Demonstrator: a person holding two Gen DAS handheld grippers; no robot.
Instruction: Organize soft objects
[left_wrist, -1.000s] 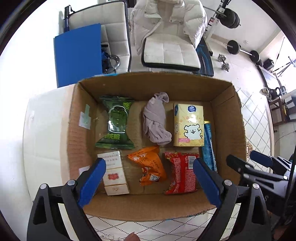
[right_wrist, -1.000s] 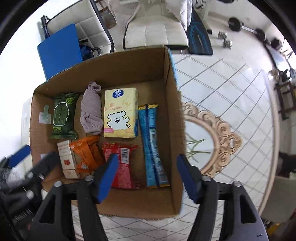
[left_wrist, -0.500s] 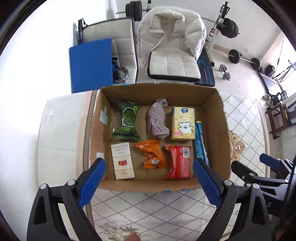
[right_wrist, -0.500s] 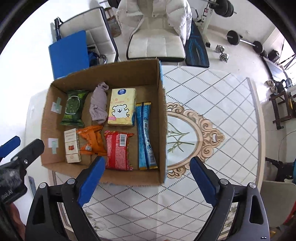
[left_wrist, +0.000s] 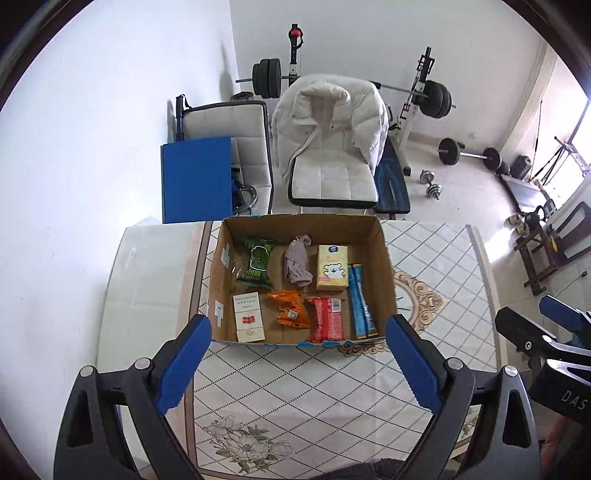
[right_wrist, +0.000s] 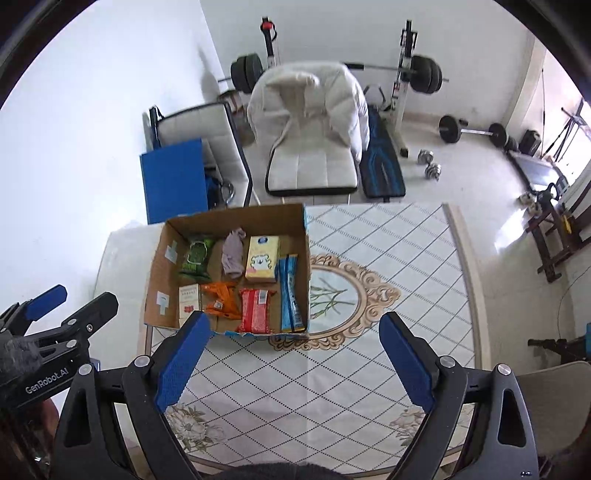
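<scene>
Brown cardboard box (left_wrist: 384, 266) stands on the patterned counter (left_wrist: 436, 266), open at the top, and all the soft things lie inside it in two rows. The far row has a green packet (left_wrist: 256, 263), a grey sock (left_wrist: 297, 261) and a yellow tissue pack (left_wrist: 332, 266); the near row has a white carton (left_wrist: 249, 316), an orange packet (left_wrist: 290, 308) and a red packet (left_wrist: 328, 319). A blue sachet (left_wrist: 360, 297) lies along the right wall.

The left tongs (left_wrist: 297, 363) and the right tongs (right_wrist: 291, 363) are both wide and hold nothing, well above the counter and apart from the box.

The sorting looks finished, so I judge the good step now is to keep both tongs away and not touch the box walls.

The sachet's long axis runs from the near wall to the far wall; the sock lies nearly the same way, its bunched end toward the far wall.
</scene>
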